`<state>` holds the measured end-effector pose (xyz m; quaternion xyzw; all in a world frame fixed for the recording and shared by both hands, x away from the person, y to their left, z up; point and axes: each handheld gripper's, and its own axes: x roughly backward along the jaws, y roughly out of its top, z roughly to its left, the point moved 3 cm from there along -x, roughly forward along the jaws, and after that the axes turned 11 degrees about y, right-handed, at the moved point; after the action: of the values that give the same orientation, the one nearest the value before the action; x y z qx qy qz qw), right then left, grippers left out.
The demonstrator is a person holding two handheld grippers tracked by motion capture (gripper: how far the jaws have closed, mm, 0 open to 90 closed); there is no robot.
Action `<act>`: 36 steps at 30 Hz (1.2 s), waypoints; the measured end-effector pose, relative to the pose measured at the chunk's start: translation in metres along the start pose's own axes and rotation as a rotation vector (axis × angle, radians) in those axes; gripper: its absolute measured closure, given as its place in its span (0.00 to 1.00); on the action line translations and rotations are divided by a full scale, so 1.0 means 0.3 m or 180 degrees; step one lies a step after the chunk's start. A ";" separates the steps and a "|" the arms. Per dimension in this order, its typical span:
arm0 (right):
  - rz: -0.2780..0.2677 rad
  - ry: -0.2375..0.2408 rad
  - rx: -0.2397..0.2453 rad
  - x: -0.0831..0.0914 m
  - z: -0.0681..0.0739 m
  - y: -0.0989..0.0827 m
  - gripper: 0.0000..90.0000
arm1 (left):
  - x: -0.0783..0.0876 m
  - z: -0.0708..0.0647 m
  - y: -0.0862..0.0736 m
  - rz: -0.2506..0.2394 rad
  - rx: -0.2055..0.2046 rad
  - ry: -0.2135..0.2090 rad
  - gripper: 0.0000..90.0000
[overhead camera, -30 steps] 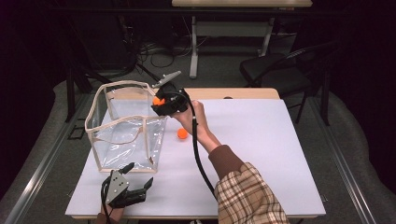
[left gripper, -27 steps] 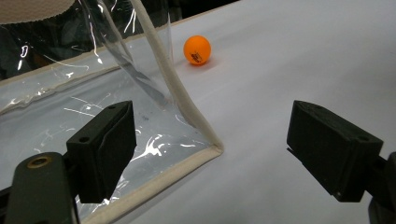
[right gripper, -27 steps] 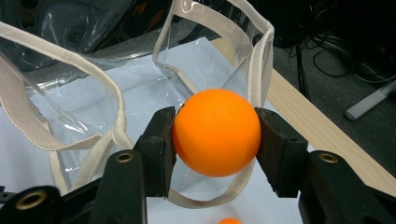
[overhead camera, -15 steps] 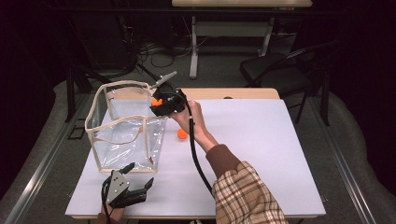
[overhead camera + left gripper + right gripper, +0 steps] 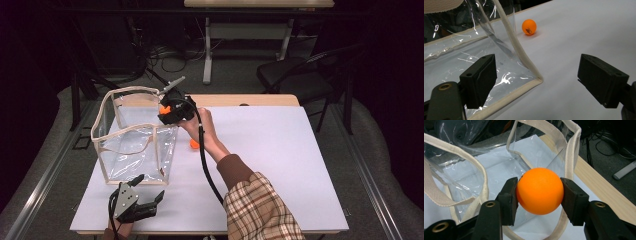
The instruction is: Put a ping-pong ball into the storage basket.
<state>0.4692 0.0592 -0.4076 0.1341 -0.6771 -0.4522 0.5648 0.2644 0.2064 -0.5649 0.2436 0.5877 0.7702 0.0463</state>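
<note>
Fingers of the right gripper [image 5: 539, 195] clamp a smooth orange ball [image 5: 539, 191]; left gripper [image 5: 546, 82] gapes.

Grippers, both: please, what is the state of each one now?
Left gripper: open, holding nothing, beside the clear bag.
Right gripper: shut on an orange ball, at the bag's rim.

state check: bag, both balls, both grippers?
Clear bag: upright on the table, top open.
Held ball: clamped between the right gripper's jaws, at the bag's rim.
Second ball: loose on the table beside the bag.
Right gripper: shut on the ball.
Left gripper: open, at the bag's bottom corner.
</note>
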 end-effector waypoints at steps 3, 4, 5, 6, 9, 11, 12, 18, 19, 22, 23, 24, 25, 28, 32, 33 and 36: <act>0.0028 0.0018 -0.0015 -0.012 0.003 -0.001 0.56 | 0.000 0.000 0.000 0.0000 0.0000 0.0000 0.18; 0.0027 0.0026 -0.0009 -0.014 0.002 -0.001 0.56 | 0.000 0.000 0.000 -0.0001 0.0000 -0.0001 0.18; 0.0030 0.0026 -0.0014 -0.016 0.003 -0.002 0.56 | 0.000 0.000 0.000 -0.0003 -0.0001 -0.0001 0.18; 0.0030 0.0026 -0.0014 -0.016 0.003 -0.002 0.56 | 0.000 0.000 0.000 -0.0003 -0.0001 -0.0001 0.18; 0.0056 0.0027 -0.0051 -0.021 0.001 -0.005 0.51 | 0.000 0.001 0.000 -0.0001 0.0003 0.0001 0.18; 0.0034 0.0008 -0.0062 -0.016 -0.003 -0.007 0.45 | 0.001 0.001 0.000 -0.0004 0.0001 0.0000 0.18; 0.0034 0.0008 -0.0062 -0.016 -0.003 -0.007 0.45 | 0.001 0.001 0.000 -0.0004 0.0001 0.0000 0.18; -0.0128 0.0017 -0.0121 0.021 -0.009 -0.014 0.29 | 0.001 0.001 0.000 -0.0007 0.0005 0.0003 0.18; -0.0158 0.0032 -0.0133 0.030 -0.010 -0.016 0.29 | 0.001 0.001 0.000 -0.0004 0.0003 -0.0001 0.18; -0.0258 0.0071 -0.0177 0.066 -0.021 -0.032 0.22 | 0.001 0.001 0.000 -0.0006 0.0017 0.0005 0.18; -0.0258 0.0071 -0.0177 0.066 -0.021 -0.032 0.22 | 0.001 0.001 0.000 -0.0005 0.0017 0.0004 0.18; -0.0275 0.0092 -0.0184 0.076 -0.023 -0.039 0.21 | 0.000 0.000 0.000 -0.0002 0.0005 0.0002 0.18; -0.0277 0.0101 -0.0179 0.082 -0.025 -0.045 0.21 | 0.000 0.000 0.000 0.0000 0.0001 0.0000 0.18; -0.0289 0.0110 -0.0164 0.097 -0.025 -0.058 0.20 | -0.001 -0.001 0.000 0.0002 0.0000 -0.0006 0.18; -0.0302 0.0130 -0.0152 0.125 -0.026 -0.091 0.18 | -0.002 0.000 0.000 0.0007 0.0012 -0.0002 0.18; -0.0313 0.0139 -0.0139 0.129 -0.027 -0.098 0.17 | -0.002 0.000 0.000 0.0008 0.0012 -0.0004 0.18; -0.0315 0.0152 -0.0149 0.138 -0.027 -0.113 0.17 | -0.001 0.000 0.000 0.0004 0.0009 -0.0004 0.18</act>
<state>0.4519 0.0081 -0.4072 0.1649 -0.6453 -0.4919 0.5607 0.2646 0.2063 -0.5651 0.2444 0.5887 0.7692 0.0458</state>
